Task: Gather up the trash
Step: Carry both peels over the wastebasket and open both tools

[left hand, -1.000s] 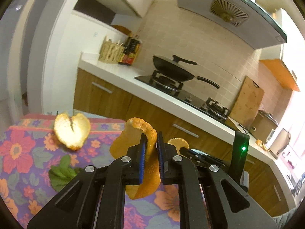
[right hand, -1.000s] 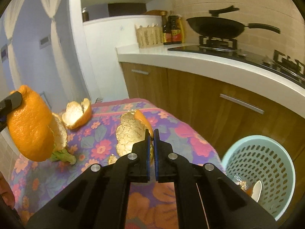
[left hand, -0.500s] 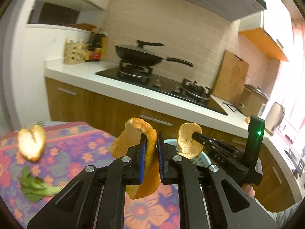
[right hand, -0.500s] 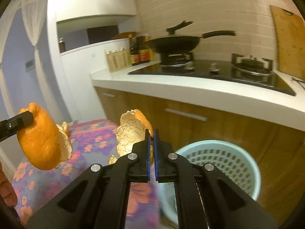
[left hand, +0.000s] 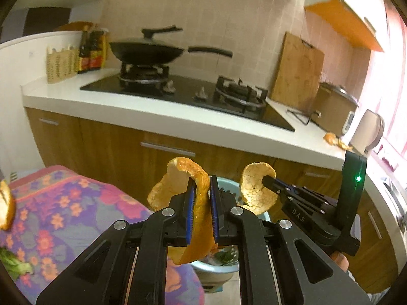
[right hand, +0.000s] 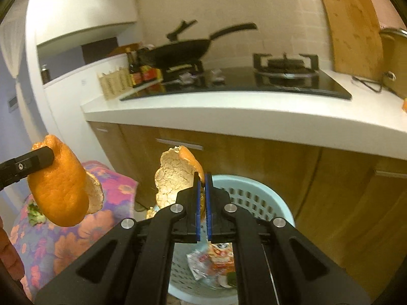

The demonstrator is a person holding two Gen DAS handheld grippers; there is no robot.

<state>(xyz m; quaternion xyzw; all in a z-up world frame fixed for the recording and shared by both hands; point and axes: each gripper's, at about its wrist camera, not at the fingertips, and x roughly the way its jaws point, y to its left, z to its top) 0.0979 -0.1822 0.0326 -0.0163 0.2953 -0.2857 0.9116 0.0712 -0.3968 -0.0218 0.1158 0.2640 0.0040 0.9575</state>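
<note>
above the bin (right hand: 257, 190), both grippers clamp orange peel.

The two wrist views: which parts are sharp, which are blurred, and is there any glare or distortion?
Left wrist view: the gripper and its orange peel are sharp, the tablecloth smeared, pink glare at the right edge. Right wrist view: the wok is blurred, the basket clearer. Both views: fisheye bends the counter.

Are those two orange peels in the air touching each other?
Apart. The left wrist view shows cabinet and basket between the left peel and the right peel.
</note>
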